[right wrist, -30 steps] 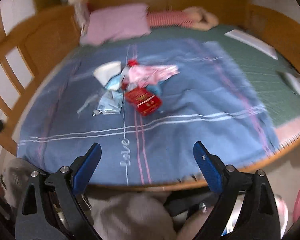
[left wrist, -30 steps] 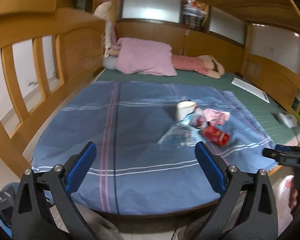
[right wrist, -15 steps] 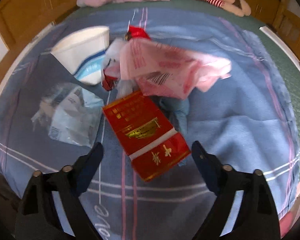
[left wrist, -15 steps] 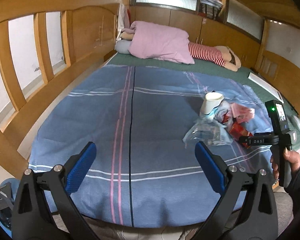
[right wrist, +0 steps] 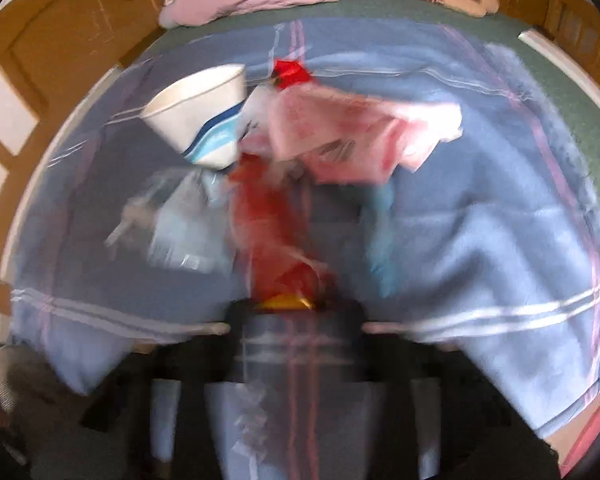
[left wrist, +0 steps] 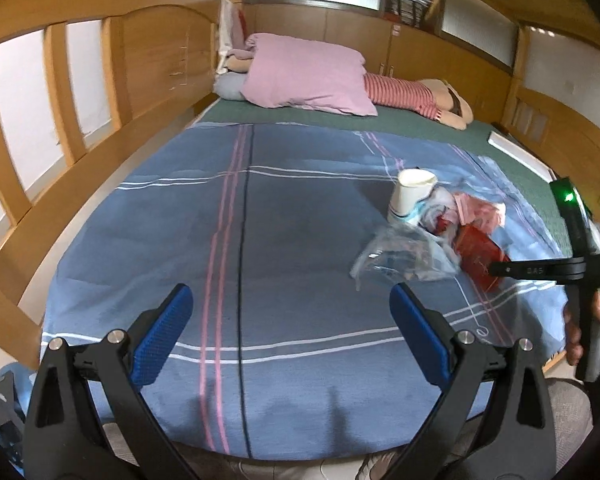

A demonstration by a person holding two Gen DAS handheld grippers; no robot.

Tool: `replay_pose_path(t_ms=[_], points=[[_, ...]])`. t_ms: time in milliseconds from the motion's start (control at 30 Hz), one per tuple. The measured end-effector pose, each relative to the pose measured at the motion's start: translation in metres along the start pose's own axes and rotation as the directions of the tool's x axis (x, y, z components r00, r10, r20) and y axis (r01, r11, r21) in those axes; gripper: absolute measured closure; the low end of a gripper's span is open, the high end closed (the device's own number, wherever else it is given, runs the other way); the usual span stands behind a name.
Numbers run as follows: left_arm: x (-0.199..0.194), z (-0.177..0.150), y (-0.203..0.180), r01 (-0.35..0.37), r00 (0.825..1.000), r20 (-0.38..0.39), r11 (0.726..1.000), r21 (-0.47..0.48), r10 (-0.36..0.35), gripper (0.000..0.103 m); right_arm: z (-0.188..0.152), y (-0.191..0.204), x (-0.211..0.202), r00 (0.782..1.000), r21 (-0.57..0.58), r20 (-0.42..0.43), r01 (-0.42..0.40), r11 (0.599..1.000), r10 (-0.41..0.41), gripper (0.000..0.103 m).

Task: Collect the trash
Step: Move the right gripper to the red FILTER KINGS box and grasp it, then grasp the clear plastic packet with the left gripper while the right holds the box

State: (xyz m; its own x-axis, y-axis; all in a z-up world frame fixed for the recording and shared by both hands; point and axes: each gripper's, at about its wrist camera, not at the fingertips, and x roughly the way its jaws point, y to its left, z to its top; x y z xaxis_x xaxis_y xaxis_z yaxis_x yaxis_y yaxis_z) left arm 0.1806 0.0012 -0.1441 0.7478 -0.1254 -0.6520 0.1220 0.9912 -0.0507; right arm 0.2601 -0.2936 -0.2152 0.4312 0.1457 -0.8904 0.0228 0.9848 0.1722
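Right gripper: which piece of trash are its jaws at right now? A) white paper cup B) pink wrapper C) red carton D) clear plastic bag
C: in the right wrist view the right gripper, jaws having just been closing, meets the near end of the red carton; the white paper cup, clear plastic bag and pink wrapper lie farther off.

Blue blanket (left wrist: 284,216) striped pink and white; red packet (left wrist: 480,256), perhaps gold-edged; white cup (left wrist: 410,194) banded blue; pink pillow (left wrist: 304,74).
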Motion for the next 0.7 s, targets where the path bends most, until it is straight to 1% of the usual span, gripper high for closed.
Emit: replay_pose_path(t_ms=[33,100,167,200,233,267,333,433,467,500,533,567,633,700], points=[[0.002,0.0,-0.005,0.01,1.0,-0.001,1.0,0.013,-0.01,0.005,-0.005,0.001,-0.003,1.0,0.009,-0.011,-0.015,1.0,0.015,0.079],[0.008,0.002,-0.015,0.022,1.0,-0.011,0.999,0.036,-0.021,0.005,-0.014,0.005,-0.003,0.999,-0.015,-0.039,0.01,1.0,-0.011,0.079],[0.01,0.005,-0.025,0.04,0.999,-0.008,0.998,0.044,-0.039,0.005,-0.019,0.006,-0.001,0.998,-0.032,-0.061,0.008,0.999,-0.01,0.079],[0.01,0.007,-0.028,0.044,0.999,-0.003,0.998,0.042,-0.043,0.005,-0.019,0.005,-0.003,0.999,-0.037,-0.054,0.006,0.999,-0.008,0.079],[0.008,0.01,-0.032,0.055,0.998,0.006,0.998,0.041,-0.055,0.005,-0.018,0.005,-0.004,0.999,-0.047,-0.047,0.009,0.999,-0.011,0.074],[0.007,0.012,-0.035,0.058,0.998,0.01,0.998,0.041,-0.058,0.005,-0.017,0.006,-0.004,0.999,-0.061,-0.043,0.017,0.998,-0.02,0.067],[0.004,0.014,-0.039,0.062,0.998,0.02,0.997,0.048,-0.063,0.005,-0.013,0.009,0.002,0.998,-0.086,-0.047,0.032,0.996,-0.037,0.06],[0.005,0.013,-0.041,0.048,0.999,0.017,0.997,0.066,-0.049,0.005,-0.003,0.011,0.021,0.995,-0.104,-0.091,0.025,0.994,-0.035,0.056],[0.006,0.012,-0.041,0.043,0.999,0.012,0.997,0.069,-0.044,0.005,0.0,0.011,0.029,0.993,-0.102,-0.107,0.034,0.994,-0.045,0.056],[0.008,0.011,-0.041,0.04,0.999,0.006,0.997,0.072,-0.04,0.005,0.002,0.009,0.032,0.993,-0.093,-0.108,0.042,0.995,-0.052,0.06],[0.011,0.01,-0.041,0.034,0.999,-0.003,0.997,0.076,-0.034,0.005,0.004,0.007,0.034,0.993,-0.068,-0.106,0.039,0.997,-0.046,0.08],[0.014,0.01,-0.041,0.034,0.999,-0.009,0.996,0.079,-0.034,0.005,0.005,0.004,0.033,0.994,-0.046,-0.108,0.02,0.999,-0.025,0.08],[0.022,0.011,-0.045,0.042,0.999,-0.021,0.996,0.082,-0.041,0.005,0.005,0.0,0.021,0.998,-0.007,-0.065,0.014,1.0,-0.014,0.08],[0.036,0.012,-0.059,0.078,0.996,-0.049,0.991,0.105,-0.073,0.005,0.001,-0.004,0.006,0.999,0.013,-0.032,0.007,1.0,-0.007,0.08]])
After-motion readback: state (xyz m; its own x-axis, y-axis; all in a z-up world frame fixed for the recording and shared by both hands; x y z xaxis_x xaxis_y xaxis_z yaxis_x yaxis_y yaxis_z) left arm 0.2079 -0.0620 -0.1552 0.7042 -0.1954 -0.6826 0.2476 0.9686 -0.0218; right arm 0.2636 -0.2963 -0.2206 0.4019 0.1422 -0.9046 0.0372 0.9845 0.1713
